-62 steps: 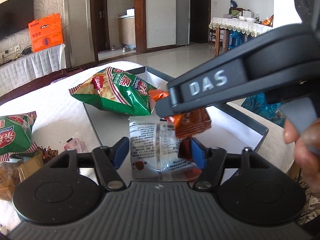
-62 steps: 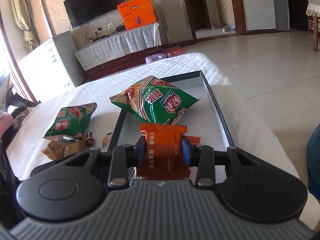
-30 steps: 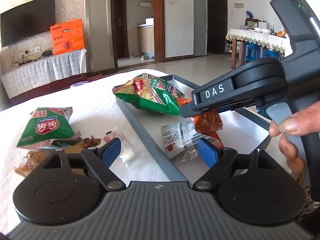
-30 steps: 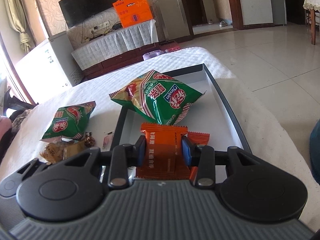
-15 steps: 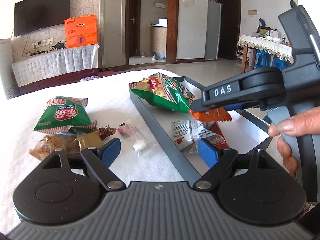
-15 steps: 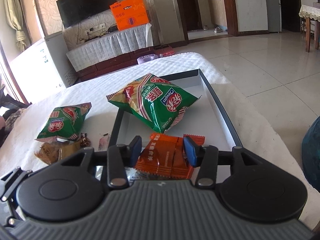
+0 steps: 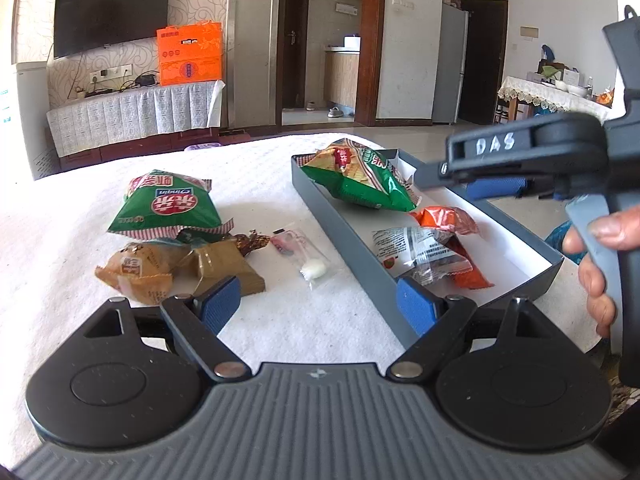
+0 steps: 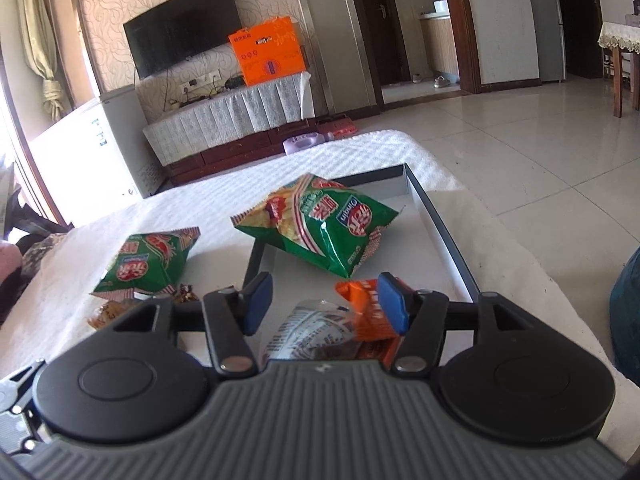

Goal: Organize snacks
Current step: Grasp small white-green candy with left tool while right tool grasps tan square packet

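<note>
A grey tray [image 7: 344,236] [image 8: 448,232] sits on the white-covered table. In it lie a green chip bag [image 7: 360,180] [image 8: 324,220], an orange snack packet [image 7: 448,216] [image 8: 368,312] and a clear printed packet [image 7: 420,250] [image 8: 312,332]. On the cloth to the left lie a second green chip bag [image 7: 170,208] [image 8: 148,264], brown wrapped snacks [image 7: 140,268] and a small clear candy packet [image 7: 304,256]. My left gripper [image 7: 318,304] is open and empty above the cloth by the tray's near corner. My right gripper [image 8: 326,300] is open above the orange and clear packets; it also shows in the left wrist view [image 7: 480,176].
The table's right edge drops to a tiled floor [image 8: 540,152]. A TV cabinet [image 7: 132,120] with an orange box [image 7: 190,54] stands beyond the table. A hand [image 7: 600,264] holds the right gripper's handle.
My right gripper opened and let go of the orange packet, which now lies in the tray. My left gripper pulled back and left, away from the tray.
</note>
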The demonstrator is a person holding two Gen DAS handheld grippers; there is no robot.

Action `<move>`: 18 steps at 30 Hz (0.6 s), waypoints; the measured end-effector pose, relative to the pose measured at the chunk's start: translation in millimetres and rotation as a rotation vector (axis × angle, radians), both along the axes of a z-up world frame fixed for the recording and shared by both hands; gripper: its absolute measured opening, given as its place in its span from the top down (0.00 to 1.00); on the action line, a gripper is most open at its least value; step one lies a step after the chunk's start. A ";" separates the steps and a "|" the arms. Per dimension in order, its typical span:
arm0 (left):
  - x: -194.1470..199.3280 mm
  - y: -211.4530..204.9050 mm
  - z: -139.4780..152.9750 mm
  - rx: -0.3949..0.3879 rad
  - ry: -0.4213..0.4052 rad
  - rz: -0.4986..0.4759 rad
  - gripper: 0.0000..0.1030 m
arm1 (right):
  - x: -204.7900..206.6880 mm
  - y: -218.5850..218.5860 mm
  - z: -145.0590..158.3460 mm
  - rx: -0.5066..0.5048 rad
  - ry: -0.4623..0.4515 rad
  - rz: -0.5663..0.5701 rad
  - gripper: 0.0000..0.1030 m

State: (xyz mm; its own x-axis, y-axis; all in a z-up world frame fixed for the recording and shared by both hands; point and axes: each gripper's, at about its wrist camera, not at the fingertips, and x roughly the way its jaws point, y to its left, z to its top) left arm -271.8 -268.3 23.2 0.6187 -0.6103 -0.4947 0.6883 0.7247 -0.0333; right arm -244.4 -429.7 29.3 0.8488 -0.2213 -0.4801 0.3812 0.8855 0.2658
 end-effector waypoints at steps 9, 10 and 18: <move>2.7 19.6 -2.0 0.002 0.004 0.046 0.14 | -0.8 9.7 5.6 -0.005 -0.039 0.036 0.41; 3.6 22.1 -1.6 0.001 0.005 0.052 0.15 | -0.4 10.8 5.6 -0.004 -0.040 0.039 0.41; 10.8 37.2 -1.5 -0.004 0.006 0.092 0.15 | 4.1 25.4 8.4 -0.009 -0.046 0.095 0.41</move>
State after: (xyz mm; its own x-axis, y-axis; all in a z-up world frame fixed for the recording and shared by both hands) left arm -261.0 -231.0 21.7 0.6692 -0.5530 -0.4963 0.6187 0.7846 -0.0400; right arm -240.3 -404.3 37.8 0.8874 -0.1428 -0.4384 0.2830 0.9193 0.2734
